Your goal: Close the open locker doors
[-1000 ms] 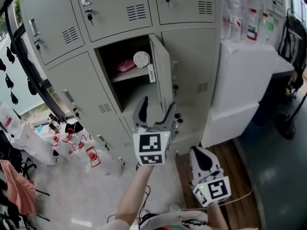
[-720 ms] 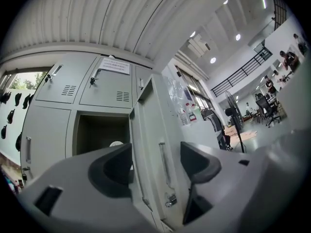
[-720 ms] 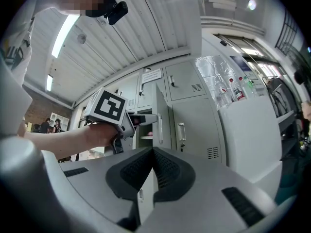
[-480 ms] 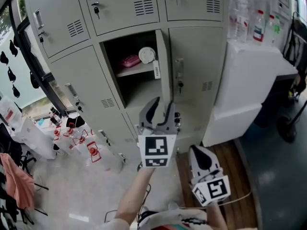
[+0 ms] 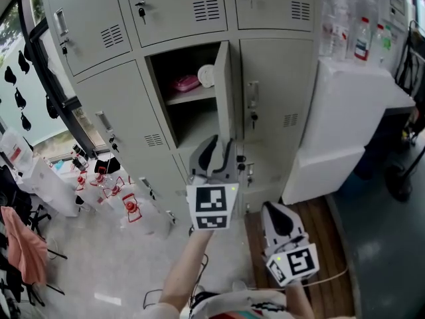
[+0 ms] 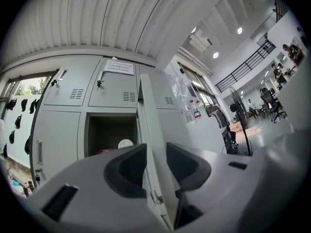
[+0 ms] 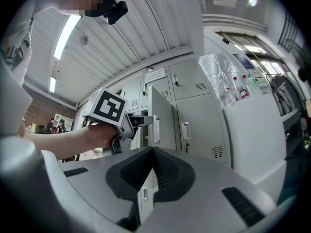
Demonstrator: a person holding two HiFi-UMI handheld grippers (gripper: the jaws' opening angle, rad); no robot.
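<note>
L claw (image 6: 156,155): jaws narrow and closing round the free edge of the locker door (image 5: 224,88), low on it; firm pressure isn't yet seen. R claw (image 7: 151,152) is kept shut on nothing, below and right of the door. Door is stood wide open, edge-on, right of its compartment (image 5: 182,98). Risk: if swung before grip is set, the edge could be lost; pads may get pinched btwn door and frame.

The left claw (image 5: 220,145) has moved up to the lower edge of the open locker door (image 5: 224,88). Its jaws, wide apart a second ago, have narrowed and are closing with the door's edge between them. The door now shows almost edge-on, half hiding the white disc (image 5: 206,76) inside.
</note>
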